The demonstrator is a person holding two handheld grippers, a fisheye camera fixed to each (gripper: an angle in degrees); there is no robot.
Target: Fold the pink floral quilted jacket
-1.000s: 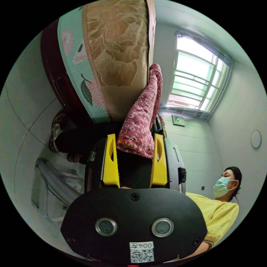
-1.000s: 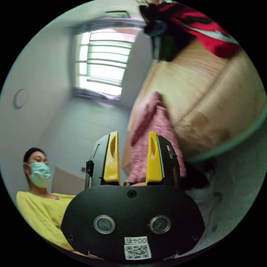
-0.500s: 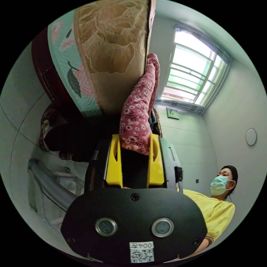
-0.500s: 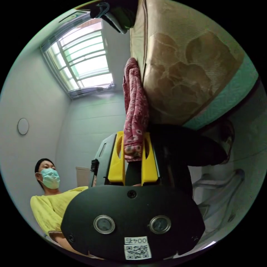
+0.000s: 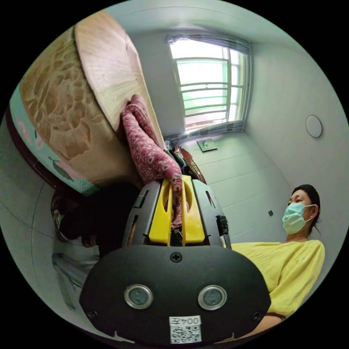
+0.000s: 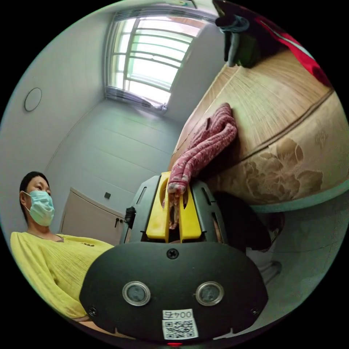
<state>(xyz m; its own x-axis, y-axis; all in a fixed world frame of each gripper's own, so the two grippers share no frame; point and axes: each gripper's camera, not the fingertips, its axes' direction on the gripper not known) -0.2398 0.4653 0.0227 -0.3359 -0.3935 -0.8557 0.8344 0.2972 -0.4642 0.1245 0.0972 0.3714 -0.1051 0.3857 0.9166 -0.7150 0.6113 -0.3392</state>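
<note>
In the left gripper view, the left gripper (image 5: 177,181) has its two yellow jaws pressed close together, and they pinch an edge of the jacket (image 5: 145,149). A thin strip of the pink floral cloth runs down in the narrow gap between the jaws. From the jaws the jacket goes up toward 11 o'clock, in a bunched band, and its far part lies on the straw mat (image 5: 105,76) that covers the bed (image 5: 61,116). The side of the bed, with a brown flower pattern, is at 9 o'clock. The window (image 5: 207,83) is at 12 o'clock. A person in a yellow top (image 5: 291,265) and a face mask stands at 4 o'clock.

In the right gripper view, the right gripper (image 6: 174,189) is also clenched on the jacket (image 6: 207,145). Both its jaws squeeze a fold of the cloth, and the end of the fold hangs down between them. The jacket rises from the jaws toward 1 o'clock and rests on the mat (image 6: 276,98), near the edge of the bed (image 6: 291,174). Some dark and red clothes (image 6: 265,36) lie on the far part of the mat at 1 o'clock, well apart from the jacket. The window (image 6: 152,61) is at 11 o'clock, and the person (image 6: 47,258) is at 8 o'clock. A pale cabinet (image 6: 91,225) stands behind the person, against the wall.
</note>
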